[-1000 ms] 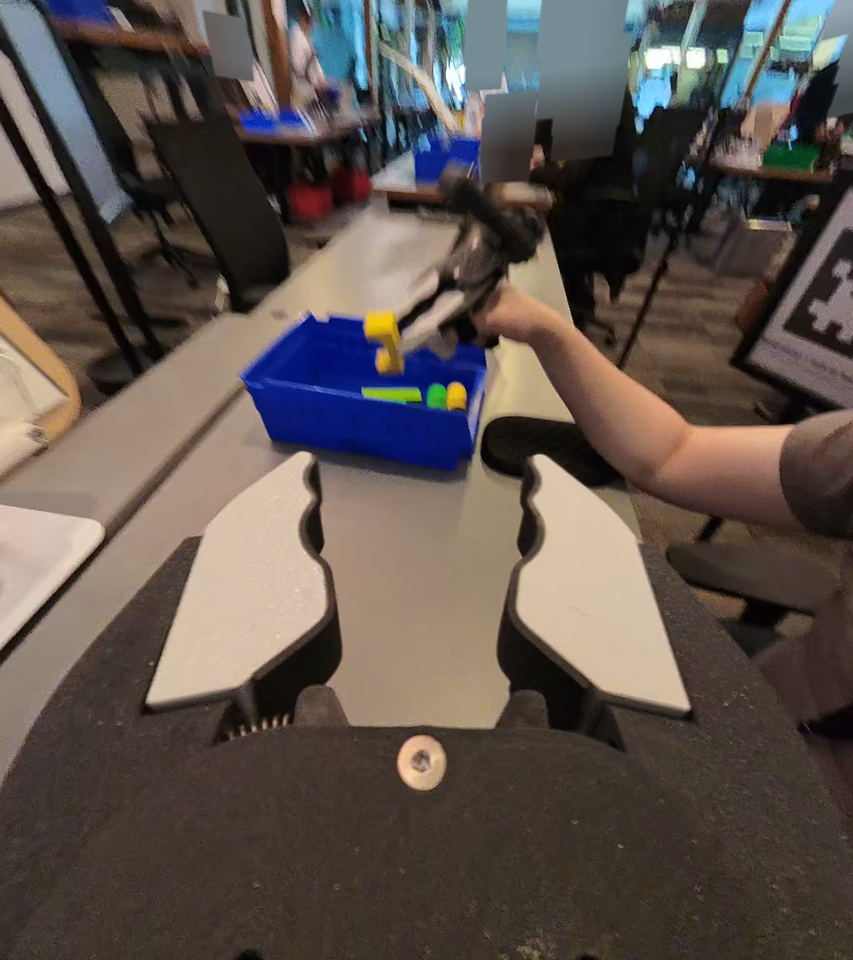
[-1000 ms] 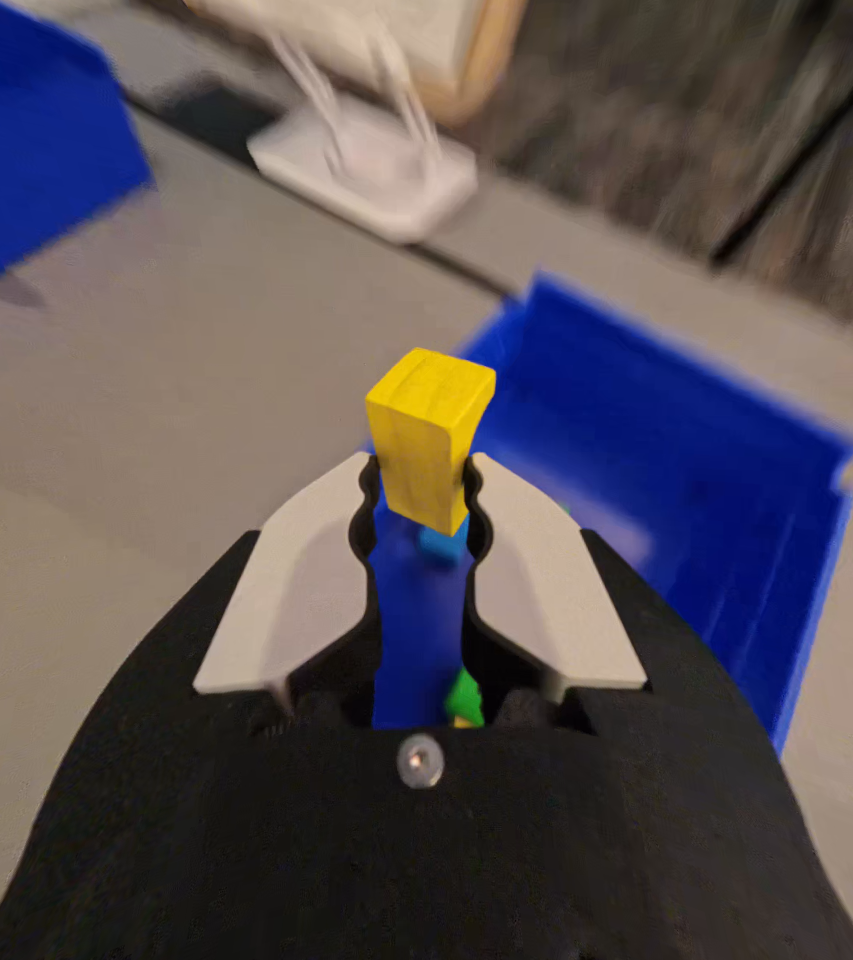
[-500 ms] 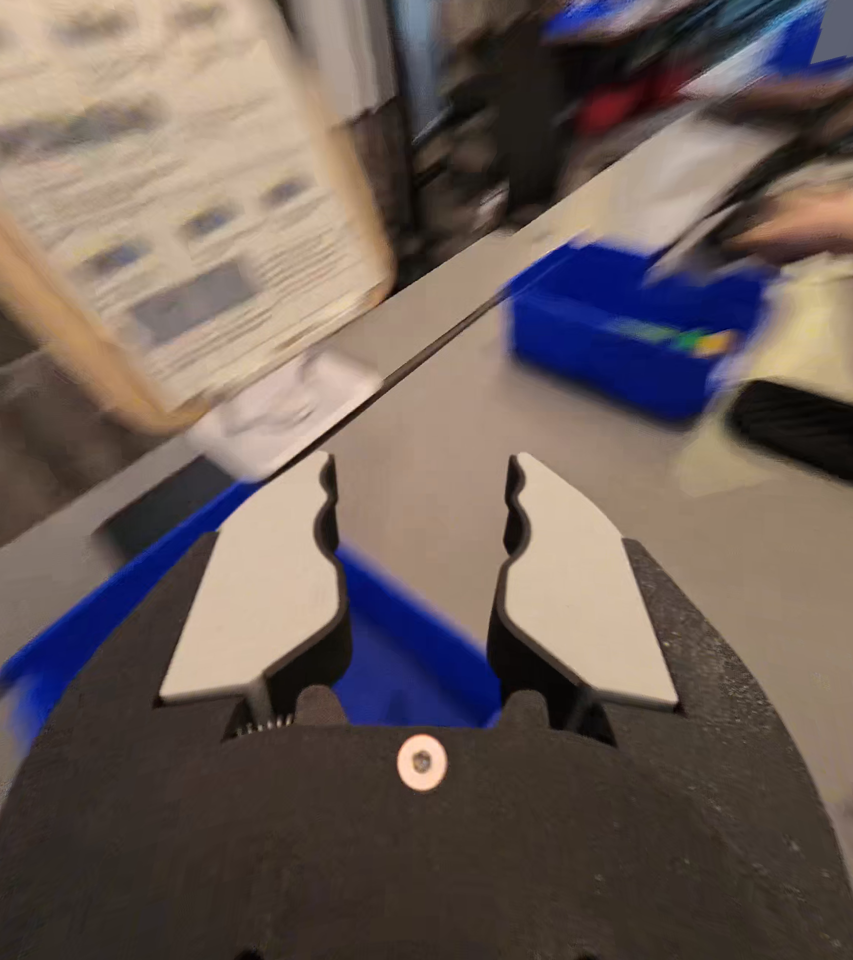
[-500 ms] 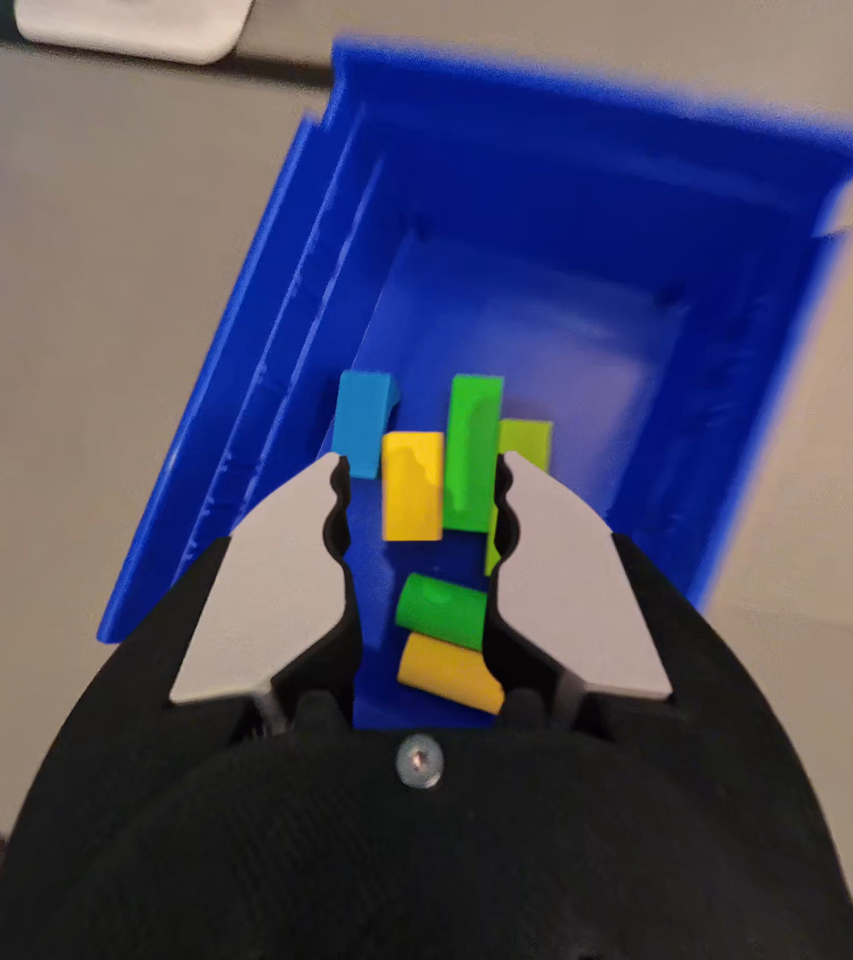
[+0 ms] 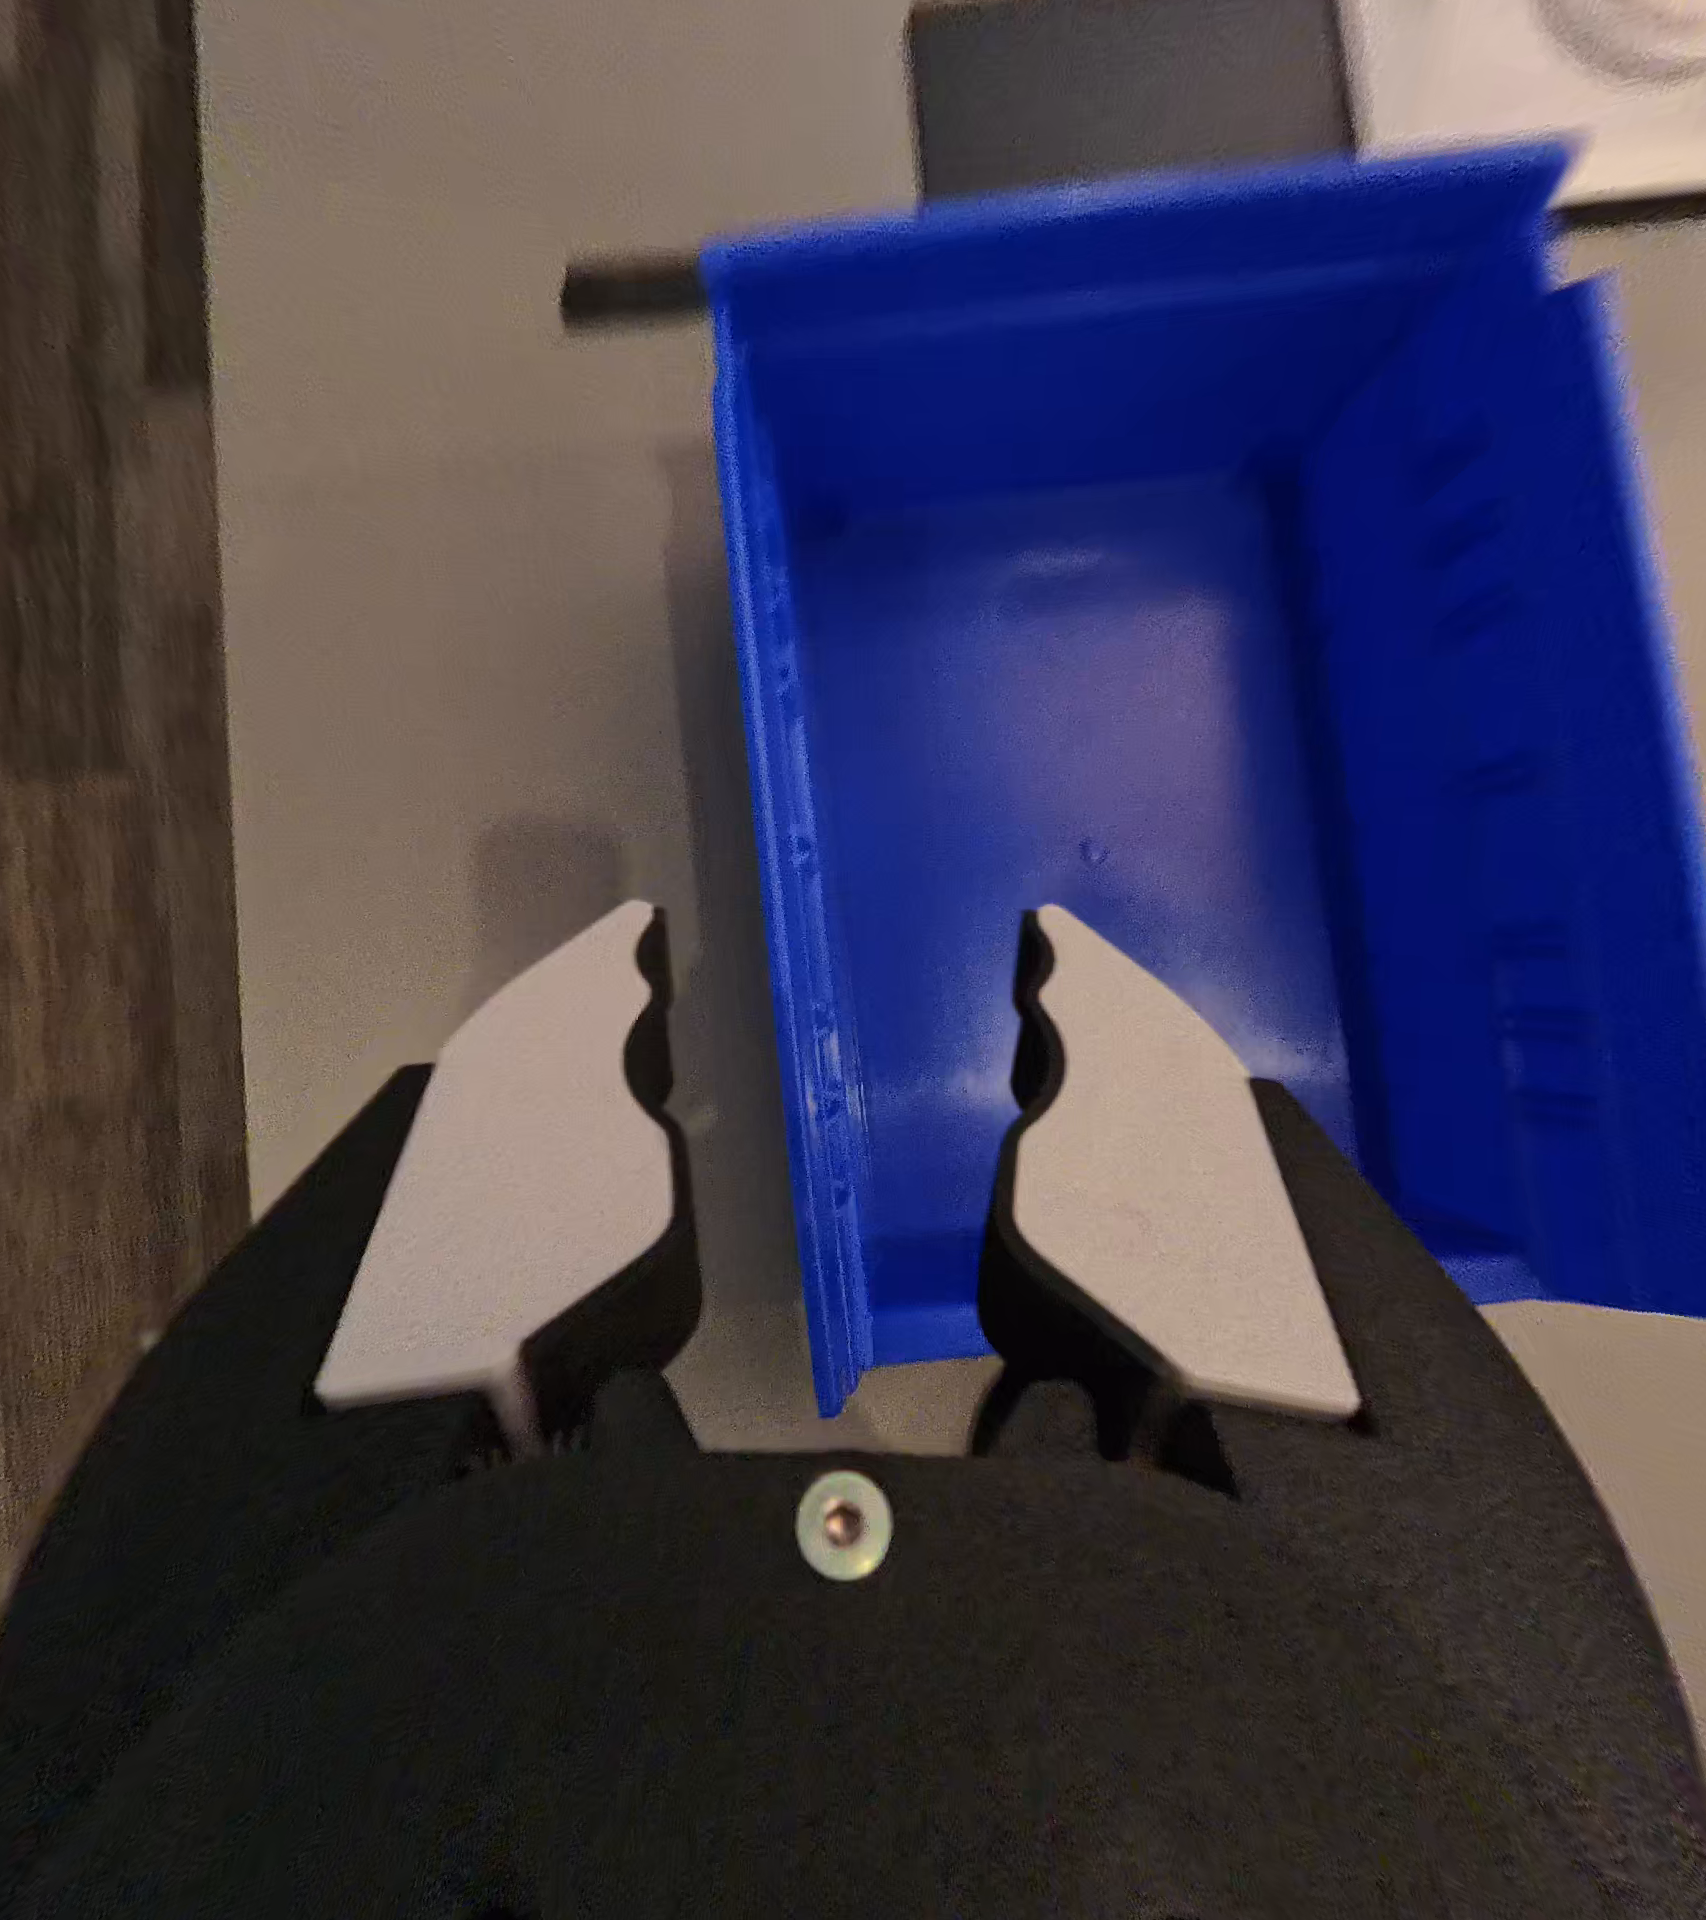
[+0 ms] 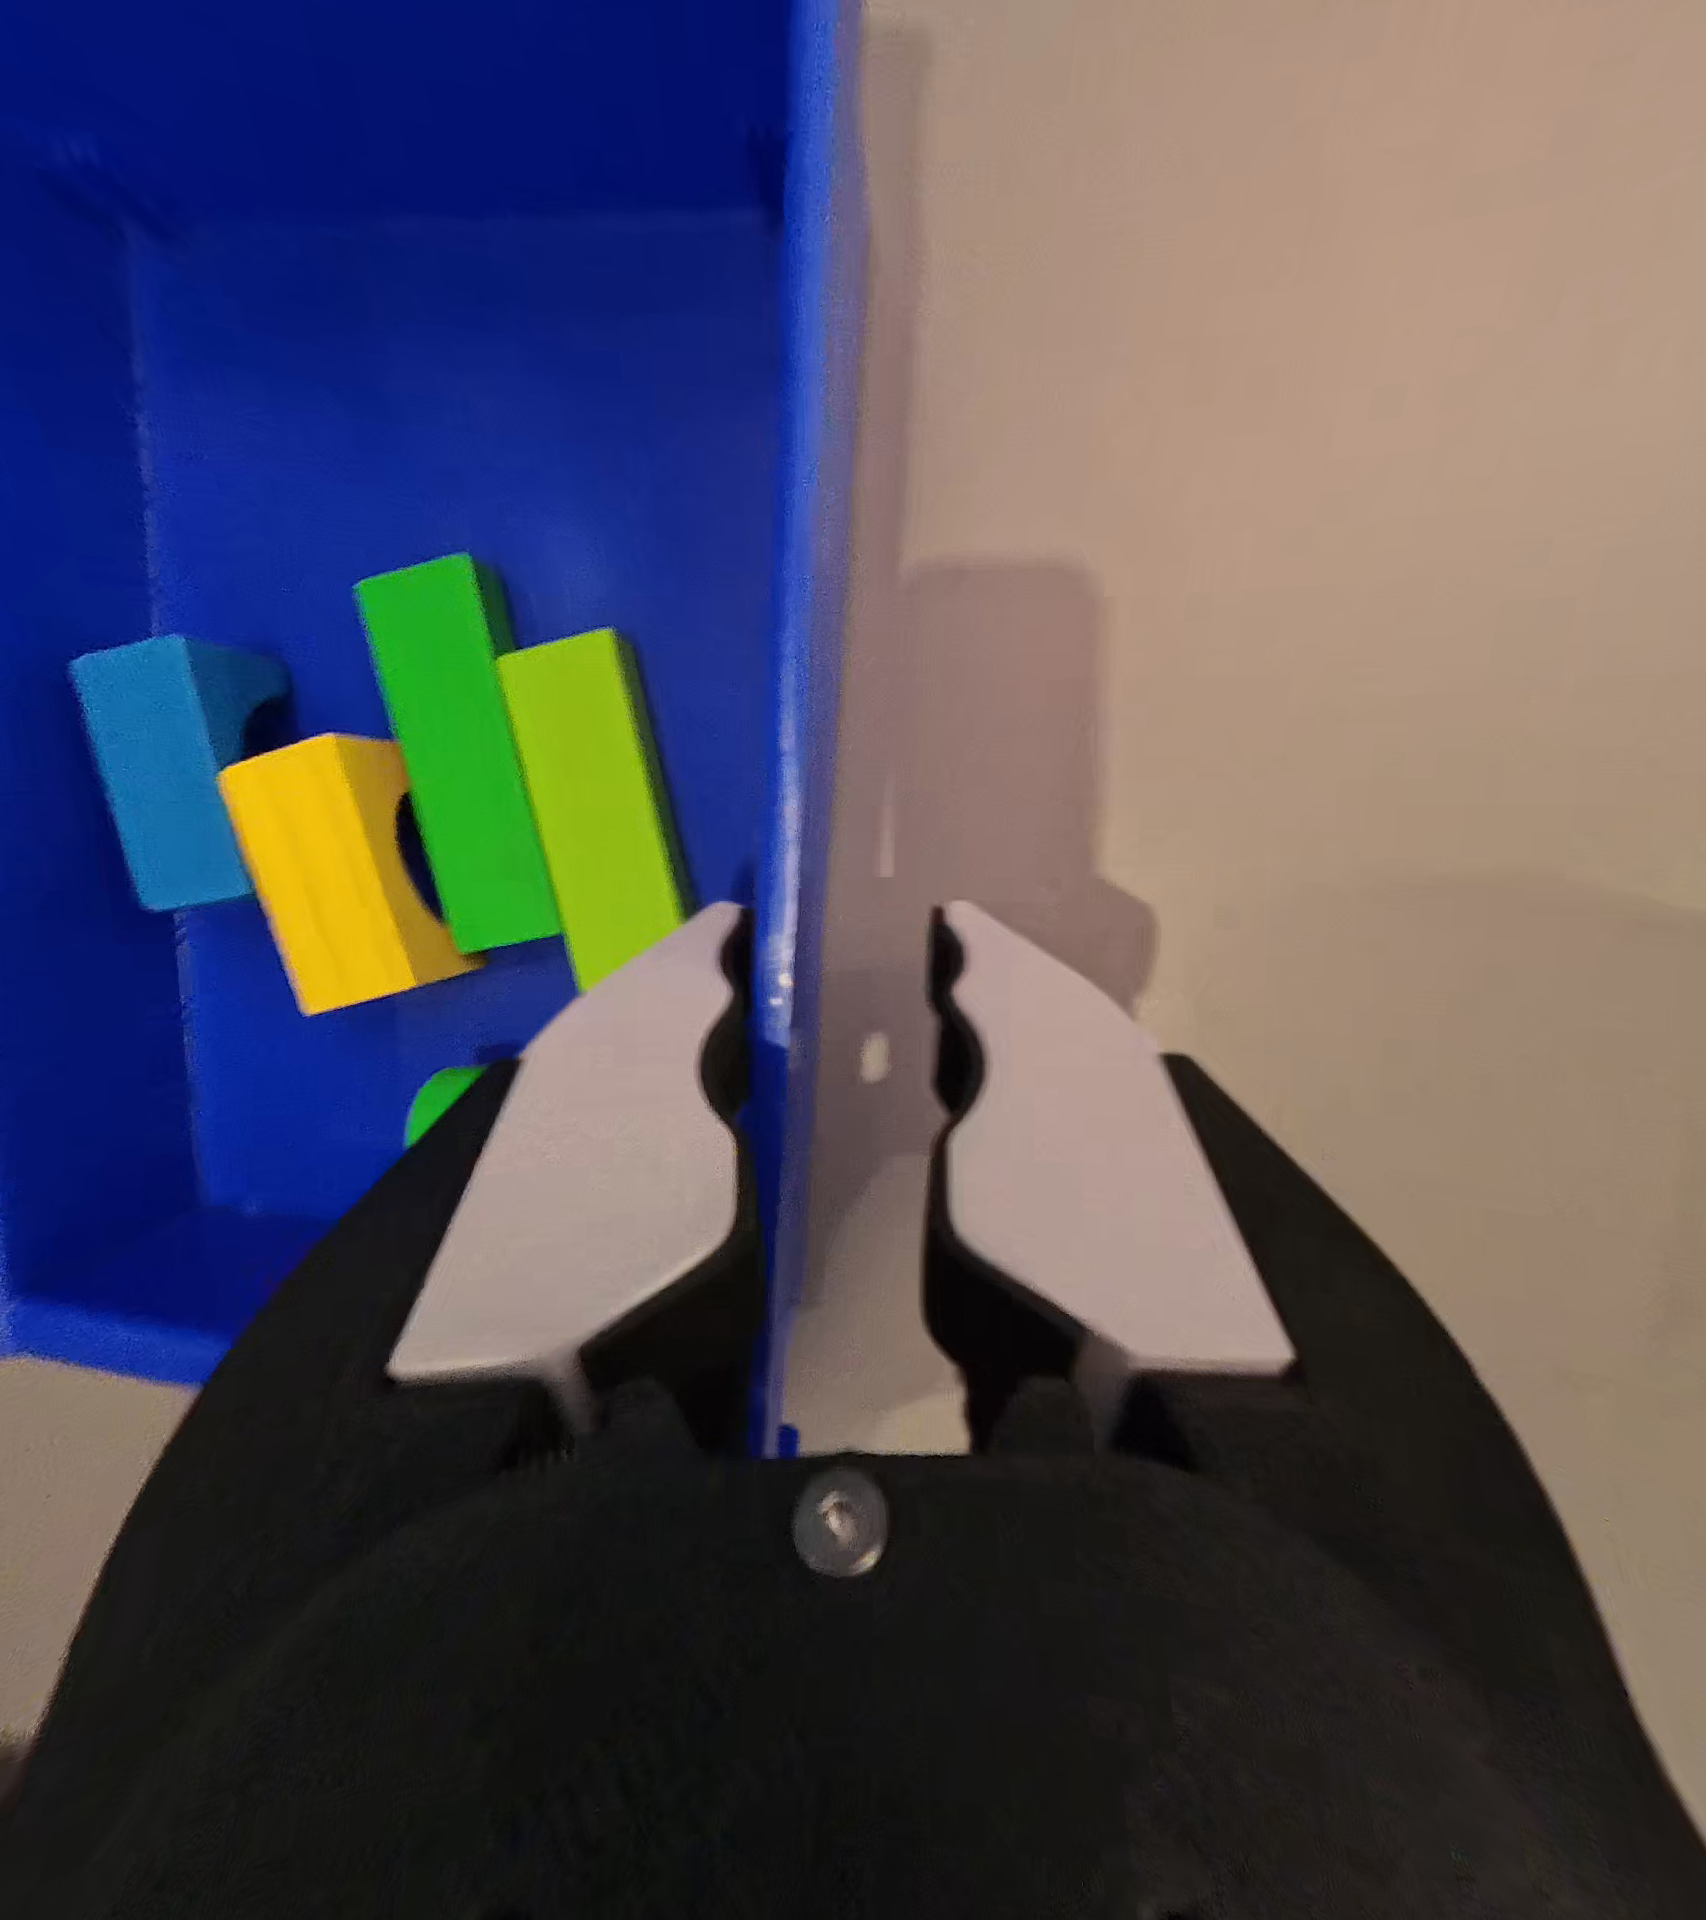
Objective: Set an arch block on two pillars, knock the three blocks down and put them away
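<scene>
Blocks lie in a blue bin (image 6: 475,343); right gripper (image 6: 833,914) and left gripper (image 5: 844,920), both open and empty, straddle bin walls. Put-away looks finished; next, probably withdrawing.

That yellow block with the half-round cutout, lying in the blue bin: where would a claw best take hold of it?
Judging by its pose, grip the yellow arch block across its two long flat sides, coming straight down from above. It lies flat on the blue bin's floor, top face free, but the blue block and green block crowd its flanks, so room looks tight.
</scene>
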{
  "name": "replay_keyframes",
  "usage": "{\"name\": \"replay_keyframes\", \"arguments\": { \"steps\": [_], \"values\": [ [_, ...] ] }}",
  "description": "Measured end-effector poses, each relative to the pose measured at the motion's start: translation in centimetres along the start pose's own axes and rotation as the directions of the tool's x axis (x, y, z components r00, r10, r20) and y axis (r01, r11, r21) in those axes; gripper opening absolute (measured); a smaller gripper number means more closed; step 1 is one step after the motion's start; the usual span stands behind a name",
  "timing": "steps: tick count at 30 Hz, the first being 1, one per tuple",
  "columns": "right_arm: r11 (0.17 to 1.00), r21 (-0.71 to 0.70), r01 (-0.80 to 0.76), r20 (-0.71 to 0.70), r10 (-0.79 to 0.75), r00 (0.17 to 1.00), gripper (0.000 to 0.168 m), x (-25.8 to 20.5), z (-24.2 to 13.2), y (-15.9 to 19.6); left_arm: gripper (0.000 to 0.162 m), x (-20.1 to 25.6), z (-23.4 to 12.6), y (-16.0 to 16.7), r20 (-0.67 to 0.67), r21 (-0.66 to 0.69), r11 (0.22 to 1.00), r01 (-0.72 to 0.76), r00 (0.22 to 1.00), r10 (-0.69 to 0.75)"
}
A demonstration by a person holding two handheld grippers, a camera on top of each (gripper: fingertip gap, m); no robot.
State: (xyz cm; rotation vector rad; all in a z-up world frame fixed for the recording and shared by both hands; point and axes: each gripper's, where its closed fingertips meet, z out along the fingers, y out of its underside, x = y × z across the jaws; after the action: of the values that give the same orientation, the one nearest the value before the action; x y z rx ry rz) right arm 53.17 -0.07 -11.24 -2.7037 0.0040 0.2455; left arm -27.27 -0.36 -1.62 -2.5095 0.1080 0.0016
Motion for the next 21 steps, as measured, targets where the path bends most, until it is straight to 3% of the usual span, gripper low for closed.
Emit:
{"name": "replay_keyframes", "arguments": {
  "steps": [2,6,9,12,15,16,18,21],
  "values": [
    [0.999,-0.032,0.006,0.058,-0.004,0.998,0.010,-0.9,0.3,0.5,0.067,-0.5,1.0,0.6,-0.011,-0.048,0.999,0.026,1.000,-0.026],
    [0.996,-0.070,0.050,-0.025,-0.052,0.998,0.007,-0.7,0.3,0.6,0.069,-1.5,2.6,1.6,-0.015,-0.102,0.993,0.062,0.998,-0.064],
    [0.996,-0.079,0.044,-0.041,-0.048,0.998,0.007,-0.6,0.3,0.7,0.068,-1.8,4.2,3.5,-0.026,-0.217,0.974,0.064,0.997,-0.072],
    [0.997,-0.076,0.027,-0.022,-0.029,0.999,0.007,-0.7,0.3,0.7,0.059,-2.3,5.8,5.3,-0.001,-0.322,0.946,0.048,0.999,-0.052],
    [0.996,-0.081,0.038,-0.013,-0.039,0.999,0.007,-0.9,0.4,0.7,0.029,0.2,7.3,6.0,-0.143,-0.399,0.915,0.056,0.982,-0.122],
    [0.995,-0.085,0.044,-0.014,-0.045,0.999,0.007,-1.1,0.4,0.7,0.036,0.9,7.7,5.9,-0.160,-0.410,0.910,0.064,0.977,-0.140],
    [0.994,-0.091,0.059,-0.012,-0.060,0.998,0.007,-1.5,0.6,0.5,0.027,0.7,8.1,5.8,-0.098,-0.420,0.907,0.042,0.991,-0.091],
    [0.993,-0.104,0.049,0.013,-0.048,0.999,0.007,-2.9,1.0,0.2,0.028,3.3,8.5,5.1,-0.171,-0.403,0.915,-0.016,0.984,-0.058]
  ]
}}
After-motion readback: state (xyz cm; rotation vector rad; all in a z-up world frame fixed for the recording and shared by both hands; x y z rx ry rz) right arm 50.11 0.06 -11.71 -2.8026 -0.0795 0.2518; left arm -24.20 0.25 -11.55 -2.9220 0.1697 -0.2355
